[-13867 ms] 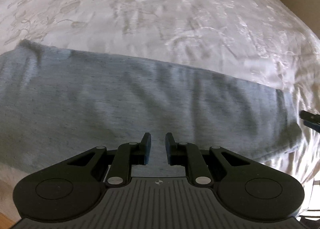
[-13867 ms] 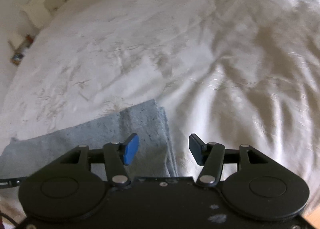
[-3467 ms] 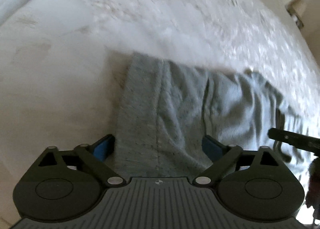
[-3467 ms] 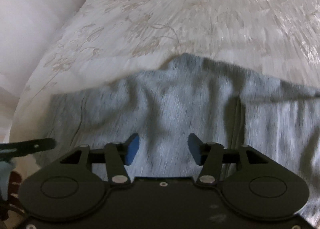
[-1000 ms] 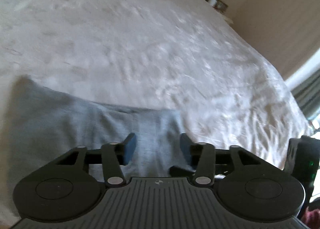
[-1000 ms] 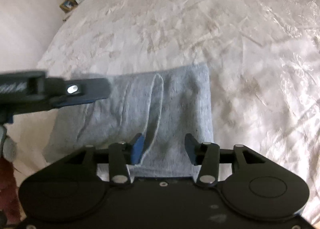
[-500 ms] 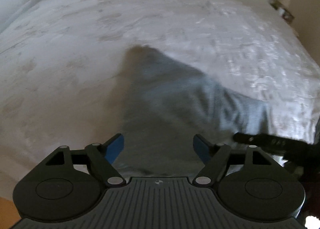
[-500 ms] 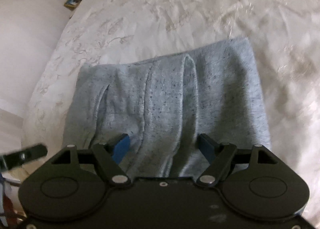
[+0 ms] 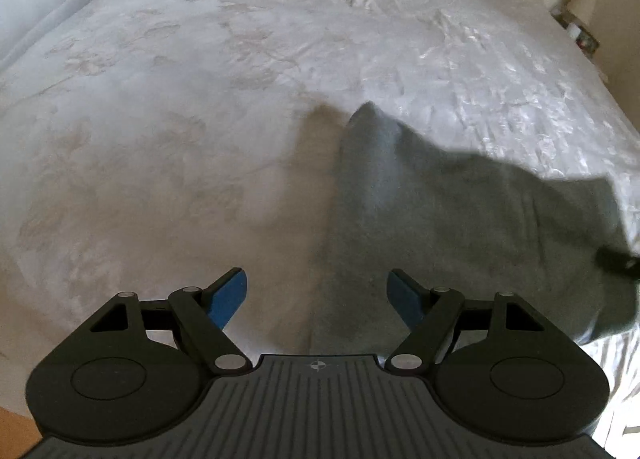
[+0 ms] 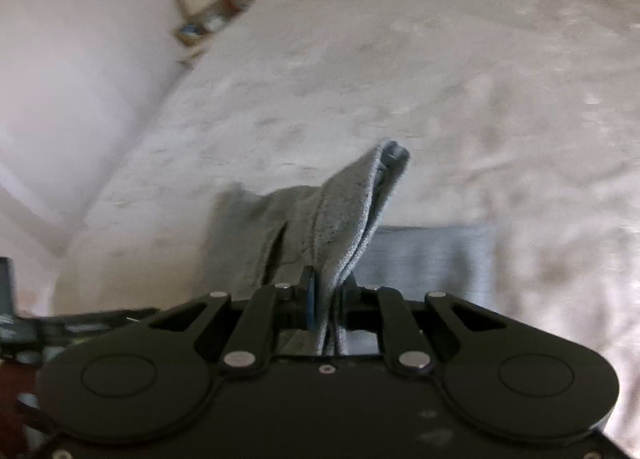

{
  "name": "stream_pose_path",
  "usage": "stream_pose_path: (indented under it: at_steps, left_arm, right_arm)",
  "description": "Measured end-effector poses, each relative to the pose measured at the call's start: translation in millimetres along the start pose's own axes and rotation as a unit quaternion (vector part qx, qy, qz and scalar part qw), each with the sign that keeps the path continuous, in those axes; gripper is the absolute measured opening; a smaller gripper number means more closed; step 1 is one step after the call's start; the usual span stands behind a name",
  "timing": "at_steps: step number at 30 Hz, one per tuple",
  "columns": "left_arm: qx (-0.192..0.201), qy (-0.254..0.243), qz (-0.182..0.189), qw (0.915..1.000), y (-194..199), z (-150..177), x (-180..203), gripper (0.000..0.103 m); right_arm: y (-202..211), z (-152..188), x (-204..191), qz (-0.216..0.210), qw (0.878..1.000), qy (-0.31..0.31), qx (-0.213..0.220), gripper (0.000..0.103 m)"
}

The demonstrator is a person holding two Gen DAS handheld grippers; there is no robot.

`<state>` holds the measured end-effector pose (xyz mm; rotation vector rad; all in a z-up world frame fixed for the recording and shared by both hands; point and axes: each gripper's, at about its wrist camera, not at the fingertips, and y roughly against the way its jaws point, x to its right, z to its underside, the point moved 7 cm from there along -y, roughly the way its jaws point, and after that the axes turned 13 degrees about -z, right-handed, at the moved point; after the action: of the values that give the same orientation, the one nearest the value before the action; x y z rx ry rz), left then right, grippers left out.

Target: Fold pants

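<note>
Over embroidered white bedspread [image 9: 240,119], right gripper [image 10: 326,305] just clamped knit grey pants [image 10: 344,219]; left gripper [image 9: 316,293] gapes.

The pants [image 10: 340,219] are heathered grey with fine dark flecks. The bedspread [image 9: 240,99] is white with a faint tone-on-tone floral pattern. Both the left gripper [image 9: 318,295] and right gripper [image 10: 326,305] are black with blue pads.
</note>
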<state>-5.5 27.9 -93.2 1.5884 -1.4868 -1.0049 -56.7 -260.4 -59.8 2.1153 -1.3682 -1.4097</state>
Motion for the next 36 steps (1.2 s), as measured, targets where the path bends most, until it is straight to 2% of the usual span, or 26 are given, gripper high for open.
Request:
stream_pose_path:
  at_steps: [3,6,10,14,16,17,19,21,25,28,31,33,35,36]
  left_arm:
    - [-0.006,-0.019,0.011,0.9997,-7,0,14,0.076]
    - [-0.006,-0.050,0.025,0.9984,-11,-2,34,0.076]
    - [-0.011,-0.091,0.031,0.9953,-24,4,56,0.076]
    - [-0.073,-0.117,0.033,0.9899,-53,34,63,0.078]
    - [-0.088,-0.127,0.031,0.9876,-60,48,61,0.081]
    - [-0.091,-0.129,0.033,0.9870,-61,52,60,0.082]
    - [-0.095,-0.126,0.040,0.9867,-61,55,56,0.083]
    - [-0.097,-0.118,0.046,0.9872,-60,52,51,0.083]
    - [-0.077,-0.120,0.039,0.9890,-50,39,46,0.083]
    - [-0.053,-0.121,0.038,0.9905,-41,21,47,0.083]
    - [-0.029,-0.120,0.041,0.9915,-35,-2,54,0.083]
    - [-0.020,-0.121,0.044,0.9914,-37,-18,63,0.083]
    - [-0.016,-0.125,0.039,0.9912,-45,-31,77,0.083]
    - [-0.017,-0.129,0.037,0.9909,-49,-37,82,0.083]
  right_arm:
    - [-19,15,37,0.043,0.998,-0.021,-0.048,0.017]
    - [-36,35,66,0.079,0.993,-0.027,-0.077,0.021]
    - [-34,40,62,0.089,0.993,-0.034,-0.065,0.026]
    - [-40,51,66,0.106,0.991,-0.021,-0.080,0.032]
    - [-43,56,70,0.111,0.990,-0.033,-0.078,0.038]
    - [-42,57,71,0.112,0.990,-0.040,-0.076,0.040]
    - [-45,61,80,0.114,0.989,-0.046,-0.076,0.053]
    - [-46,64,84,0.119,0.989,-0.050,-0.078,0.061]
    - [-40,69,95,0.116,0.988,-0.074,-0.074,0.068]
    - [-39,62,95,0.118,0.987,-0.079,-0.069,0.068]
    - [-28,44,87,0.152,0.987,-0.041,-0.026,0.068]
    - [-22,31,81,0.155,0.988,-0.024,0.000,0.067]
    - [-23,19,74,0.142,0.990,-0.012,0.015,0.056]
    - [-25,14,71,0.136,0.991,-0.003,0.014,0.043]
